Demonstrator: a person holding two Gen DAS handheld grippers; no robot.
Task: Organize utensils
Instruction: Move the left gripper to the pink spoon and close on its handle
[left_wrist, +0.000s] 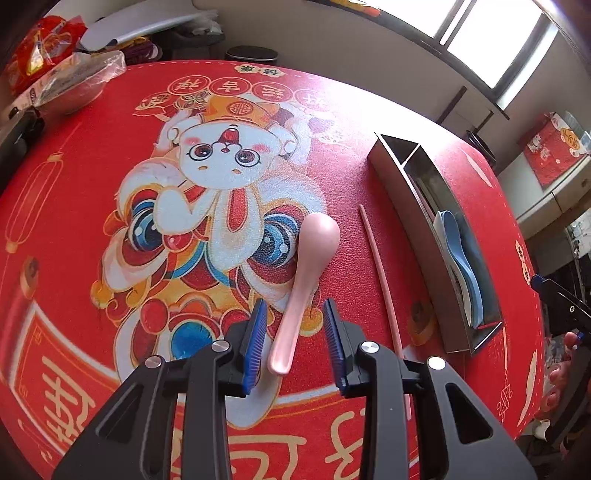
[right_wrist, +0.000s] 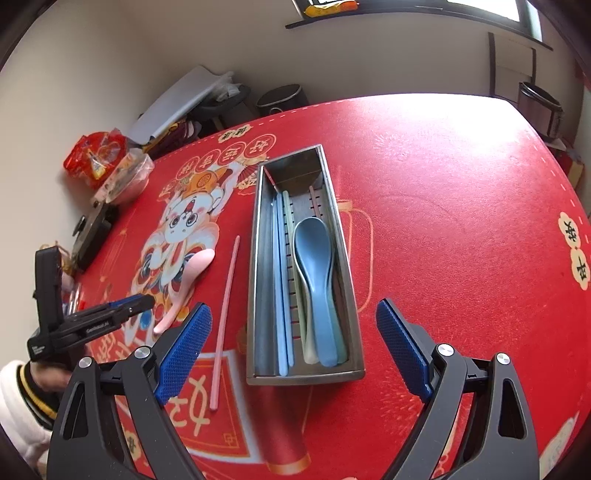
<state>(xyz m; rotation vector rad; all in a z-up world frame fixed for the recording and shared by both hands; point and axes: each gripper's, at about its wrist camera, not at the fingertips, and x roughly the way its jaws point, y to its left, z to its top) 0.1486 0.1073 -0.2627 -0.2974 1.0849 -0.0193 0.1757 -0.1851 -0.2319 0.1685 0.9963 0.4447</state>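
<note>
Lining up on the pink spoon (left_wrist: 308, 280): it lies on the red mat straight ahead of the left gripper (left_wrist: 295, 343), handle end between the parted pads, untouched, long axis running away along the fingers, bowl far. Left is clearly nearer. Right gripper (right_wrist: 293, 349) hangs wide open, empty, over the metal tray's (right_wrist: 255, 258) near end; pink chopstick (right_wrist: 225, 314) lies between.

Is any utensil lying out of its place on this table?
Yes. A pink spoon and one pink chopstick lie loose on the red tablecloth, beside the metal tray, while the other spoons and chopsticks are already inside it.
</note>
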